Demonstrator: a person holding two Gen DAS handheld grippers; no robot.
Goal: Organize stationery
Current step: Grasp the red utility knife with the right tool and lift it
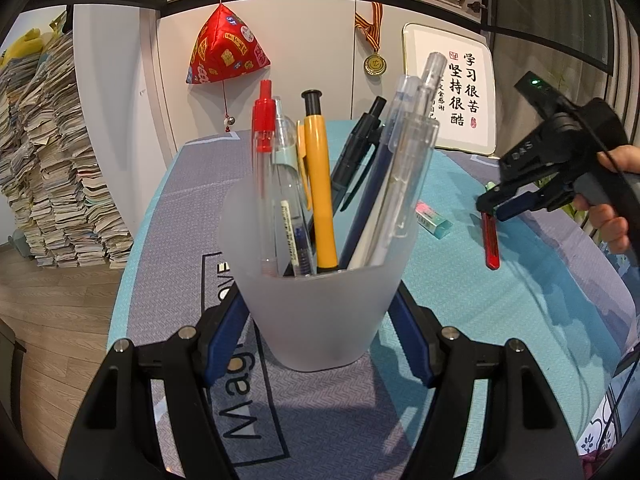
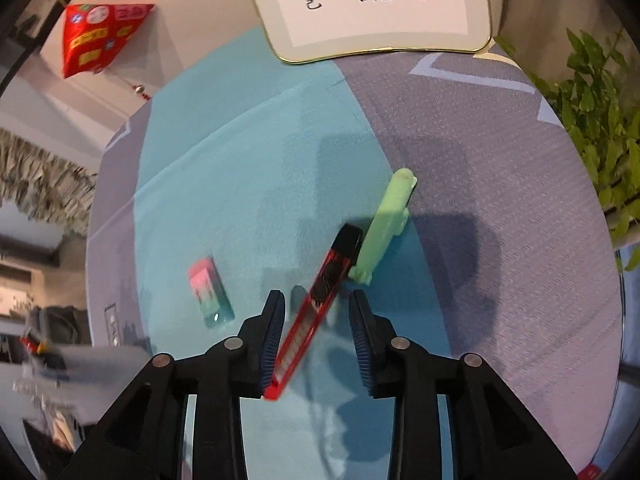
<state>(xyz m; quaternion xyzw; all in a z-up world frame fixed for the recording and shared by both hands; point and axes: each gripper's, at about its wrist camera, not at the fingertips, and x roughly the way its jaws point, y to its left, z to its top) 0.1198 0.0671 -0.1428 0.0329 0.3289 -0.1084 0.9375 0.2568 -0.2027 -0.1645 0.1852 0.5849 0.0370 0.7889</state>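
A frosted pen cup point(image 1: 320, 312) full of several pens stands on the table mat, and my left gripper point(image 1: 320, 340) is shut on its sides. A red utility knife point(image 2: 316, 308) lies on the teal cloth between the fingers of my right gripper point(image 2: 318, 300), which is open around it, the left pad point(image 2: 272, 340) close to the knife. In the left wrist view the knife point(image 1: 490, 240) lies just under the right gripper point(image 1: 494, 204). A green highlighter point(image 2: 384, 224) lies just beyond the knife. A pink and teal eraser point(image 2: 210, 296) lies to the left.
A framed calligraphy sign point(image 2: 380, 4) leans at the table's back edge. A green plant point(image 2: 600, 120) is at the right. A red hanging ornament point(image 1: 228, 48) and a medal point(image 1: 375, 64) hang on the cabinet. Stacks of paper point(image 1: 52, 168) stand left of the table.
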